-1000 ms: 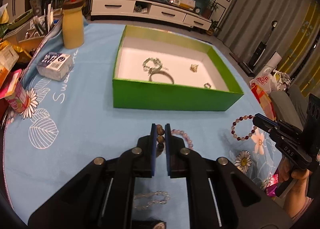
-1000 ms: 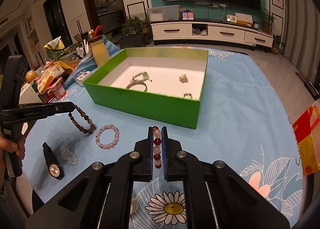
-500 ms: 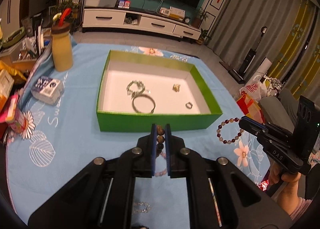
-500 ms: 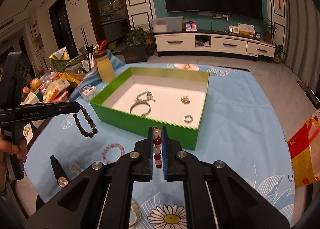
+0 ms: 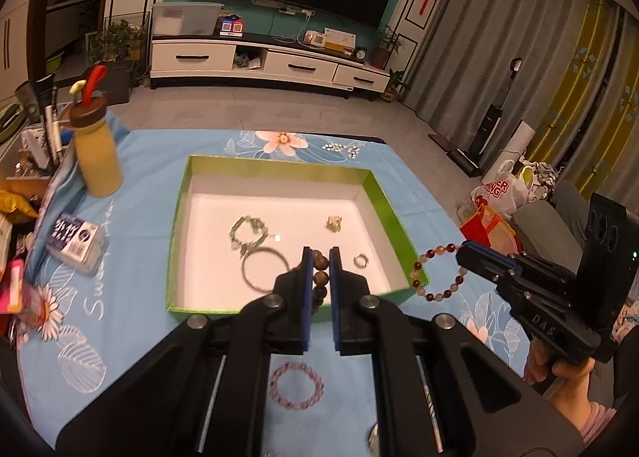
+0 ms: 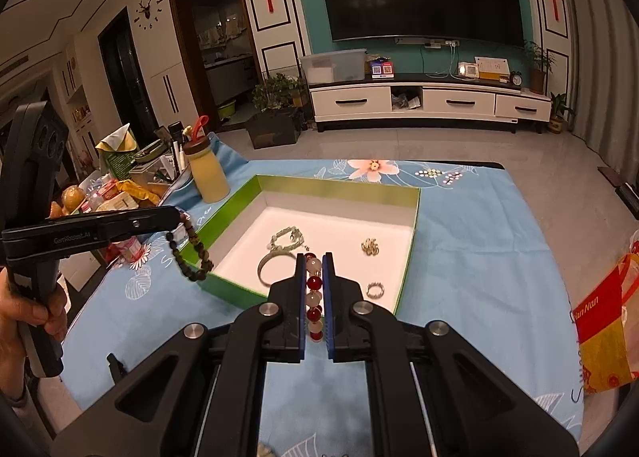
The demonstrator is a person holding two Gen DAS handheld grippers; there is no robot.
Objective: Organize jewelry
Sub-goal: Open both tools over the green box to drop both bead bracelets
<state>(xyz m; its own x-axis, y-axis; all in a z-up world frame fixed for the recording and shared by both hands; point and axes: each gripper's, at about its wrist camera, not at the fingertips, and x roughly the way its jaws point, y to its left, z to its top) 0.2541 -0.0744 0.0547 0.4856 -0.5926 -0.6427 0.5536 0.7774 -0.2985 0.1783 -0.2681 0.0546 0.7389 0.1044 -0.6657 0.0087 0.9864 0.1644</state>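
Note:
A green box (image 5: 177, 225) with a white floor sits on the blue floral cloth; it also shows in the right wrist view (image 6: 411, 241). Inside lie a green bead bracelet (image 5: 247, 231), a bangle (image 5: 263, 269), a gold charm (image 5: 334, 223) and a ring (image 5: 360, 260). My left gripper (image 5: 320, 257) is shut on a dark brown bead bracelet (image 6: 191, 253), held high over the box's near wall. My right gripper (image 6: 313, 261) is shut on a red and white bead bracelet (image 5: 435, 271), held above the box's near right corner.
A pink bead bracelet (image 5: 296, 384) lies on the cloth before the box. A yellow bottle (image 5: 98, 153), a small packet (image 5: 74, 239) and clutter stand at the left. Bags (image 5: 489, 217) sit beyond the table's right edge.
Both grippers have risen and moved forward towards the box, each still carrying its bracelet. The box now lies lower and nearer in both views.

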